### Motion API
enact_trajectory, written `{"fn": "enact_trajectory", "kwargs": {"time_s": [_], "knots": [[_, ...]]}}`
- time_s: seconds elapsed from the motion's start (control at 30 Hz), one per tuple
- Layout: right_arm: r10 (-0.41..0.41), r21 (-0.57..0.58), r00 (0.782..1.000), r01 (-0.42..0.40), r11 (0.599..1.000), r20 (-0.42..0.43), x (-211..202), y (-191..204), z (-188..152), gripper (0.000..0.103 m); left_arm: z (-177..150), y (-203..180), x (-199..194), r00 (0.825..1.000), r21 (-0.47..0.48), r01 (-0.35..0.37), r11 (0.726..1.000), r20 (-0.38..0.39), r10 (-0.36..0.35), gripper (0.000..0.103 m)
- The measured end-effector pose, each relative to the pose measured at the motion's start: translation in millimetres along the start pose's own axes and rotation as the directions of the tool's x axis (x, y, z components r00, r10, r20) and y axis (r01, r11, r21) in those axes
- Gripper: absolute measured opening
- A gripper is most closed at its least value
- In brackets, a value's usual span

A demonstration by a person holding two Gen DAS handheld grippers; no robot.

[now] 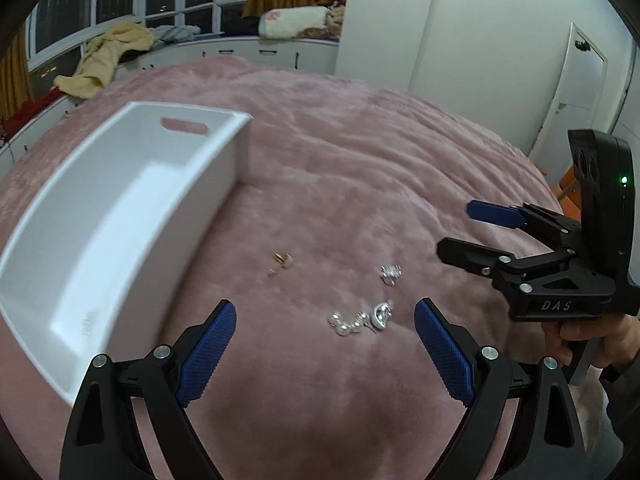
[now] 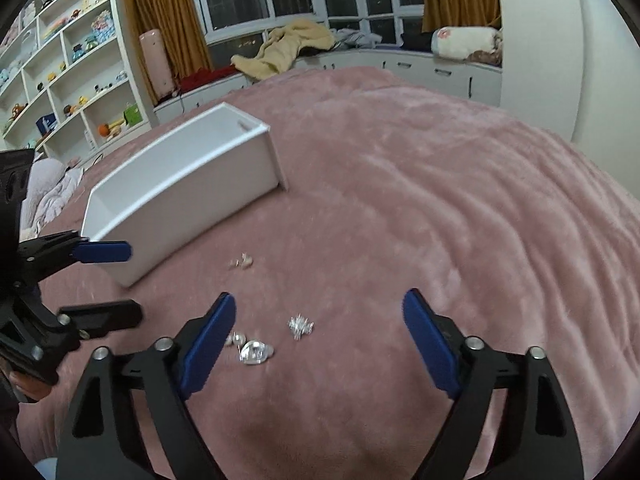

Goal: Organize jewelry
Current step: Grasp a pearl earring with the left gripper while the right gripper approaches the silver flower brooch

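Both tools hover over the pink bed [image 1: 360,168], nothing between their jaws: the left hand-held gripper [image 1: 325,350] spread wide, the right hand-held gripper [image 2: 318,338] also apart. Nearest lies the pearl cluster [image 1: 358,320], then a silver earring [image 1: 390,274] and a gold piece [image 1: 282,260]. All look tiny, light and slippery, sunk in plush; pinching each across its body seems best. Beyond stands the white box [image 1: 120,216].

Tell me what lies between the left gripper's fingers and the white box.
Only bare pink blanket separates the left gripper from the white box, shown in the left wrist view.
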State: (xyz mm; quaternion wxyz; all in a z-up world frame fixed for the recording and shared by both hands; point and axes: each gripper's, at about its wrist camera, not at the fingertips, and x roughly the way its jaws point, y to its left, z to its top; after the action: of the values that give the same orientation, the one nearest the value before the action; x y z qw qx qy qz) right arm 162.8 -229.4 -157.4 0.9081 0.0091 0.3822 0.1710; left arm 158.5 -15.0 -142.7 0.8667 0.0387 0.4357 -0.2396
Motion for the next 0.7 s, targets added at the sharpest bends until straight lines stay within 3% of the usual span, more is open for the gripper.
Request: {"fn": "enact_trajectory", "kwargs": {"time_s": [0.33, 0.47, 0.57, 0.7], "knots": [[0.068, -0.003, 0.995, -0.068, 0.998, -0.067, 41.9, 2.4, -11.4, 0.068, -14.2, -4.8, 70.9, 0.992, -0.027, 0.077, 0.997, -0.101, -0.079, 0.061], [0.09, -0.001, 0.992, -0.09, 0.996, -0.087, 50.4, -0.3, -14.0, 0.066, -15.6, -8.0, 82.0, 0.992, -0.022, 0.069, 0.997, -0.106, -0.071, 0.06], [0.103, 0.01, 0.989, -0.103, 0.995, -0.106, 56.2, -3.0, -15.7, 0.053, -14.9, -6.6, 87.3, 0.992, -0.022, 0.064, 0.998, -0.111, -0.066, 0.056], [0.116, 0.0, 0.986, -0.117, 0.993, -0.123, 58.3, -2.2, -20.8, 0.039, -15.6, -3.7, 87.1, 0.992, -0.029, 0.063, 0.998, -0.108, -0.065, 0.042]]}}
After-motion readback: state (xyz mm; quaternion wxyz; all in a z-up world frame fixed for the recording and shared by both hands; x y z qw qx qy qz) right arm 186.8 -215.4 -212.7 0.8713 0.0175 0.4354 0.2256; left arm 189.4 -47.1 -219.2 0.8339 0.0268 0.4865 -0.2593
